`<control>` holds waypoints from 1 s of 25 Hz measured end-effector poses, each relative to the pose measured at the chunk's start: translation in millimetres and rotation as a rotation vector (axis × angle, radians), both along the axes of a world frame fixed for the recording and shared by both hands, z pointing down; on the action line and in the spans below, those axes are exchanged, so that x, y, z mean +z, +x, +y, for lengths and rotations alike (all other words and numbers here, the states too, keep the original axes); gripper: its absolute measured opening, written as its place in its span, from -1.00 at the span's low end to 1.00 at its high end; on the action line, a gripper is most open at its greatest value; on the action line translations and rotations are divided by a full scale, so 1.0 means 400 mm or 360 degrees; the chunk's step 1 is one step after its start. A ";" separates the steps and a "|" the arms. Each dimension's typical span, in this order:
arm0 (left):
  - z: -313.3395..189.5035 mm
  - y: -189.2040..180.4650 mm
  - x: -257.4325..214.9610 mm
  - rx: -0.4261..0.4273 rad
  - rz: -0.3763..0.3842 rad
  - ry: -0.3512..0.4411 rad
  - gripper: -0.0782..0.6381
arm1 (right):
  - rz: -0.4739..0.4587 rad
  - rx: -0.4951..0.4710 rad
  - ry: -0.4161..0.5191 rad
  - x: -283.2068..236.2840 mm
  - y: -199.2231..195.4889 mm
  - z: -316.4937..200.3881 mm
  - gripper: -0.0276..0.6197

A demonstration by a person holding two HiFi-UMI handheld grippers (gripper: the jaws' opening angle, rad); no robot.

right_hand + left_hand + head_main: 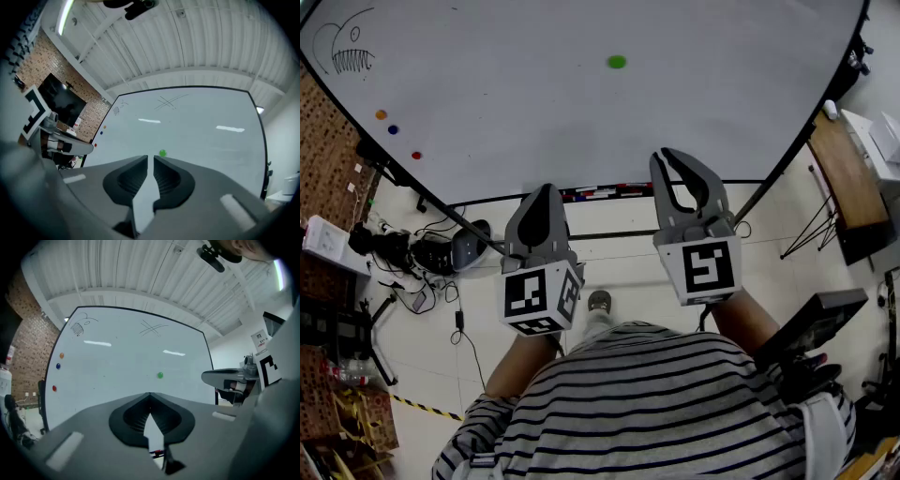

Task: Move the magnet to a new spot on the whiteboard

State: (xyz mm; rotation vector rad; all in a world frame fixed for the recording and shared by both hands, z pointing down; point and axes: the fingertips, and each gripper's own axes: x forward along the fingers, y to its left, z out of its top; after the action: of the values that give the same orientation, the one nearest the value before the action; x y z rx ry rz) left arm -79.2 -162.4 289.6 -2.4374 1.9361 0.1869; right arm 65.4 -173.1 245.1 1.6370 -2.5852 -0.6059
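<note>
Reaching is the step getting under way: the small round green magnet (617,62) is sitting untouched on the large white whiteboard (534,122), in its lower middle, well apart from the left edge, where small orange (381,114), blue (393,129) and red (416,156) magnets are lining up. The left gripper (546,187) is hanging below the bottom edge with its jaws together and nothing in them. The right gripper (667,155) is pointing up toward the green magnet, well short of it, its jaws showing only a thin slit and gripping nothing. Judging by that, the right gripper is looking likelier to do the picking; it is needing to spread its jaws, advance to the board and straddle the magnet.
</note>
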 end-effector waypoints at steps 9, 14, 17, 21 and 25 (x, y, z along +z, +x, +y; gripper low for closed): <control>-0.178 -0.069 -0.078 0.0100 0.0035 0.0067 -0.73 | 0.0150 0.0123 0.0105 -0.062 -0.083 -0.250 -0.43; -0.280 -0.096 -0.112 0.0200 0.0059 0.0084 -0.73 | 0.0262 0.0256 0.0171 -0.081 -0.120 -0.383 -0.37; -0.332 -0.117 -0.125 0.0253 0.0095 0.0102 -0.73 | 0.0303 0.0326 0.0186 -0.084 -0.136 -0.445 -0.37; -0.373 -0.131 -0.150 0.0294 0.0113 0.0123 -0.73 | 0.0308 0.0366 0.0181 -0.074 -0.149 -0.489 -0.38; -0.402 -0.139 -0.159 0.0317 0.0127 0.0144 -0.73 | 0.0277 0.0422 0.0220 -0.079 -0.143 -0.501 -0.46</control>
State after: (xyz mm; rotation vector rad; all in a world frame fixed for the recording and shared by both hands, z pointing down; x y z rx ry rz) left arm -134.8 -323.3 226.2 -2.5969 1.6694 0.3723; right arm 8.1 -373.5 213.4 1.8336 -2.2018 -0.8784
